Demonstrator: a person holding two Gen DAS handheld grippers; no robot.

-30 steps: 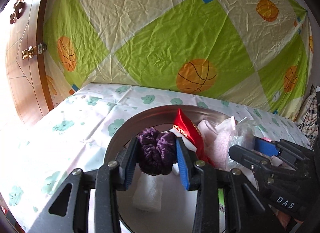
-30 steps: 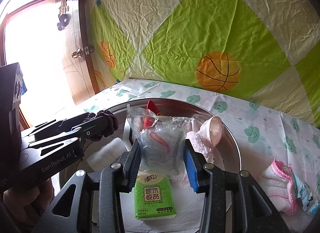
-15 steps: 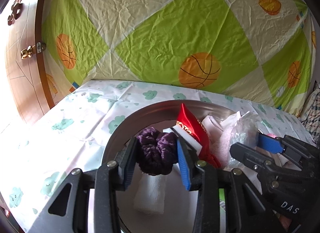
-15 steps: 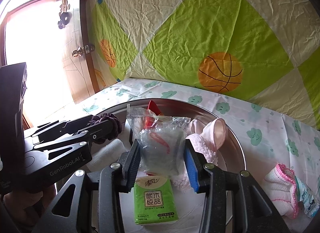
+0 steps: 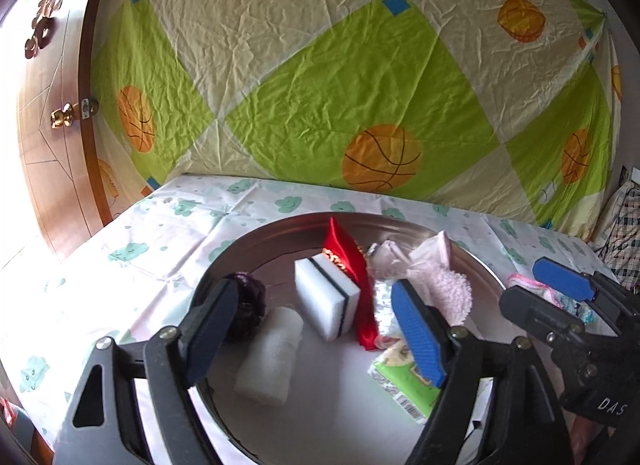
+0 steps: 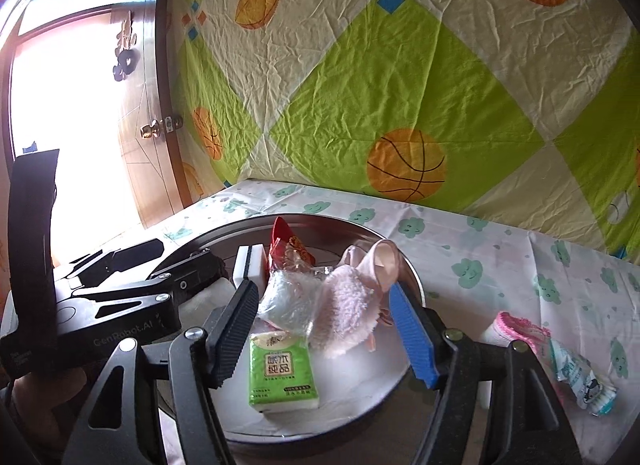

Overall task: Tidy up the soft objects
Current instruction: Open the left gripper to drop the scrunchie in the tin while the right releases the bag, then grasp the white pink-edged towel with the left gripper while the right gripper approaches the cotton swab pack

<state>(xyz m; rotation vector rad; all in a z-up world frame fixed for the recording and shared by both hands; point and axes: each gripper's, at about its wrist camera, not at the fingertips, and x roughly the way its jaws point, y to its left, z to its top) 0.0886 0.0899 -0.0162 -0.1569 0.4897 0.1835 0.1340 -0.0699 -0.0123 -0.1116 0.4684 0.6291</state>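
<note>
A round metal basin [image 5: 280, 225] holds the soft things. My left gripper [image 5: 316, 329] hangs over its near side, jaws opening, with nothing pressed between the pads. The purple scrunchie [image 5: 250, 299] lies inside the basin just beyond the left finger, next to a rolled white towel [image 5: 272, 353]. My right gripper [image 6: 324, 333] is also opening. The clear plastic bag [image 6: 288, 297] lies loose in the basin [image 6: 332, 221] ahead of it, between a fluffy pink sock [image 6: 348, 305] and a green tissue pack [image 6: 280, 373].
A white sponge [image 5: 326, 297] and a red pouch [image 5: 348, 265] stand at the basin's middle. On the tablecloth right of the basin lie a pink-trimmed white cloth [image 6: 516, 333] and a small packet [image 6: 576, 373]. A patterned sheet hangs behind; a wooden door [image 5: 52, 117] stands at left.
Both grippers opened and drew back slightly. The left one let go of the purple scrunchie, which now lies in the basin. The right one released the clear plastic bag.
</note>
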